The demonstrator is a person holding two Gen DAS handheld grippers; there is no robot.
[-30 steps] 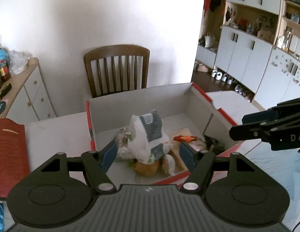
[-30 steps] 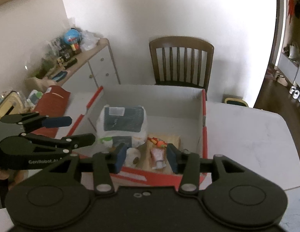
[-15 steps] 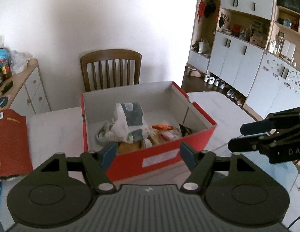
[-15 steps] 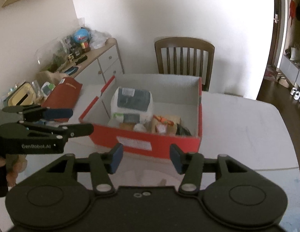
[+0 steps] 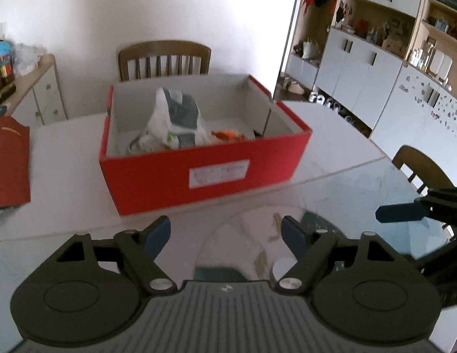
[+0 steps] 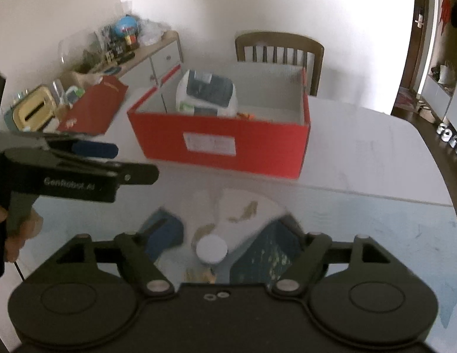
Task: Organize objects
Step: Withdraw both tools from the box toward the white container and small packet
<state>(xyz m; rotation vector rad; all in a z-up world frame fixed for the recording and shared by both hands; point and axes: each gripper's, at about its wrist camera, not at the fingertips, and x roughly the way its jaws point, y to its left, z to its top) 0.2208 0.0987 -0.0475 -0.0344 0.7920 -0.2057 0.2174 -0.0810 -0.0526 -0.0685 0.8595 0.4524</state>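
Broadly, the room was white-walled, with white cupboards [image 5: 358,76] and open shelves along our right side and a low sideboard [image 6: 146,58] crowded with small things on our left. Our white bench [image 5: 325,135] filled the middle of both views, its near part covered by a bluish glossy mat [image 6: 375,229] printed with a pale round patch. A wooden chair [image 5: 163,58] stood at the far edge of the bench, behind the box.

On the bench sat the red box [image 5: 205,173], open-topped, white inside, with a white label on its near wall. It lay well ahead of both pairs of our fingers, apart from them and touched by neither. Inside it a white plastic bag [image 5: 175,120] with dark panels stood tallest, toward the left half, and something orange [image 5: 228,133] lay low beside it on the right; the rest of the contents were too small to tell. A flat red lid [image 6: 96,106] lay on the bench left of the box.

We held our left gripper [image 5: 225,235] with its blue-padded fingers spread wide and nothing between them, above the mat. Our right gripper [image 6: 228,235] was likewise wide and unloaded; its pads were blurred. Below it on the mat showed a small white disc [image 6: 212,248].
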